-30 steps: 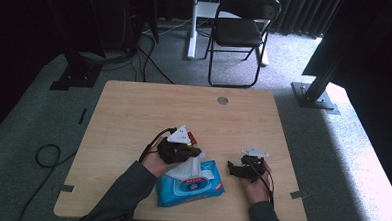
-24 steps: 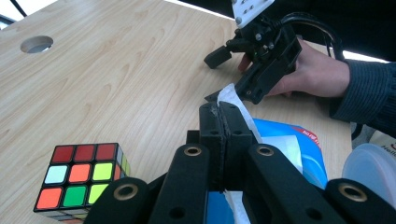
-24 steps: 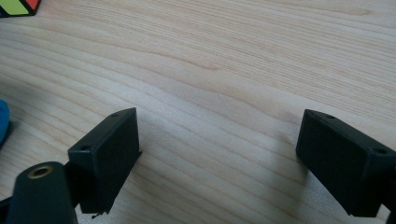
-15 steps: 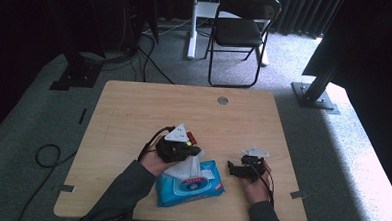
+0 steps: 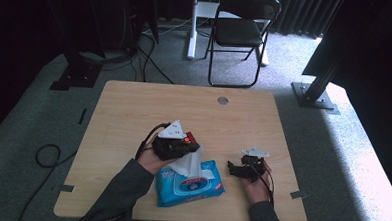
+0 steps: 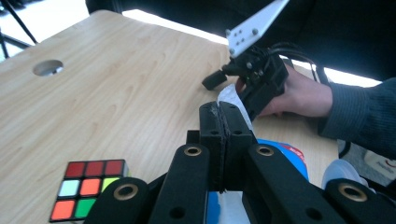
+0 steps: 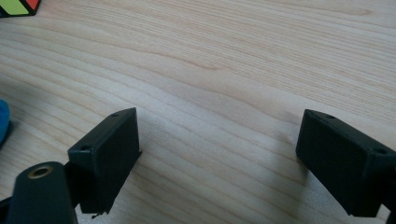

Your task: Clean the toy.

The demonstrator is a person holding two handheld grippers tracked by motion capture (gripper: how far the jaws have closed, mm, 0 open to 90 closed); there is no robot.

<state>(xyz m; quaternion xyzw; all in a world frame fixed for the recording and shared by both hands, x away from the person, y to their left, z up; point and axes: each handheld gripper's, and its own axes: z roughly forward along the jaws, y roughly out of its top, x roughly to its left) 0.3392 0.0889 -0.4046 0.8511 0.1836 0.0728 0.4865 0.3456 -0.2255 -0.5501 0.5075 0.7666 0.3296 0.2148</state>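
Observation:
A blue pack of wet wipes [image 5: 190, 186] lies flat near the table's front edge, its corner visible past my left jaws [image 6: 285, 156]. A white wipe [image 5: 187, 163] rises out of its lid. My left gripper [image 5: 193, 150] hovers just above the pack, and its jaws are pressed together [image 6: 225, 116] on the wipe's top edge [image 6: 228, 96]. To the right of the pack my right gripper [image 5: 234, 168] rests in a hand by the tabletop and points left. Its jaws [image 7: 217, 154] stand wide apart over bare wood with nothing between them.
A Rubik's cube [image 6: 88, 186] sits on the table beside my left gripper, its red face up [image 5: 191, 138]. The wooden table [image 5: 134, 113] has a round cable hole [image 5: 223, 100] near its far edge. A folding chair [image 5: 237, 32] stands beyond the table.
My left gripper with the wipe has drifted slightly to the left. The right gripper has stayed where it was.

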